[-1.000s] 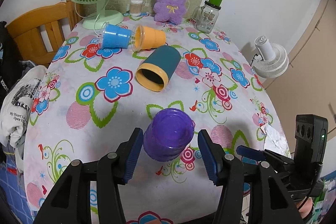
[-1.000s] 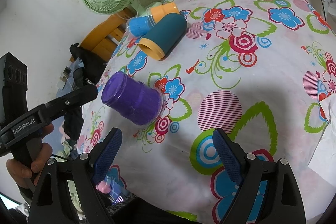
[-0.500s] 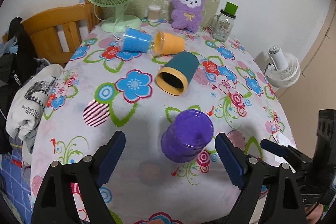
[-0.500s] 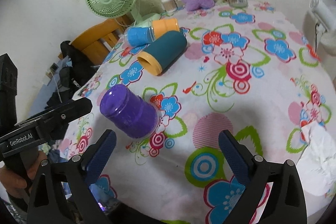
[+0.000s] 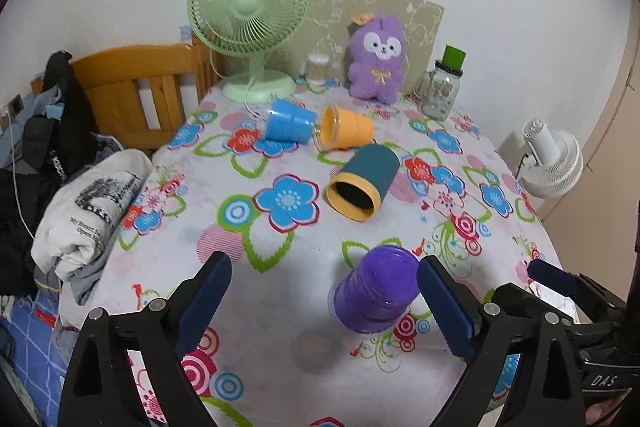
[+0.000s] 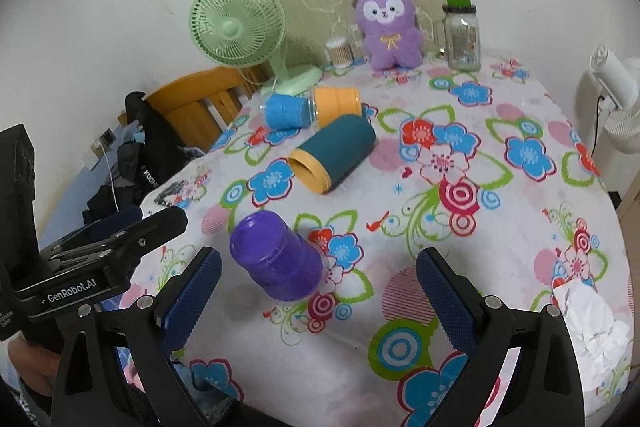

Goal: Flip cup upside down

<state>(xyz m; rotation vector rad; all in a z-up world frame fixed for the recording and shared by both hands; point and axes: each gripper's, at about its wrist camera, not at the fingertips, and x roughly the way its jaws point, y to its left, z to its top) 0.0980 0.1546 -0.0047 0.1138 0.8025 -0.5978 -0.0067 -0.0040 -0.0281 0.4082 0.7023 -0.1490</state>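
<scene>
Your left gripper (image 5: 322,303) has its fingers spread wide, nothing between the pads that they touch. The purple cup (image 5: 376,293) stands upside down on the flowered tablecloth (image 5: 224,219), closed base up, just inside the right-hand finger (image 5: 444,311) of that gripper — whether it touches the pad, can't tell from this angle. In the right wrist view the same purple cup (image 6: 276,261) sits just past the left-hand finger of your right gripper (image 6: 318,289), which is also spread wide and holds nothing.

Further back on the cloth:
- teal cup with yellow rim (image 5: 362,183) lying on its side, mouth toward you
- blue cup (image 5: 290,125) and orange cup (image 5: 346,129) lying on their sides, mouth to mouth, touching or nearly so
- green fan (image 5: 248,11), purple plush toy (image 5: 378,57) and a glass jar with green lid (image 5: 442,83) along the far edge, by the wall

Crumpled white paper (image 6: 592,327) lies near the table's right edge — well apart from the purple cup. White fan (image 5: 550,161) stands off the table to the right; a wooden chair (image 5: 136,87) with clothes piled by it is on the left.
</scene>
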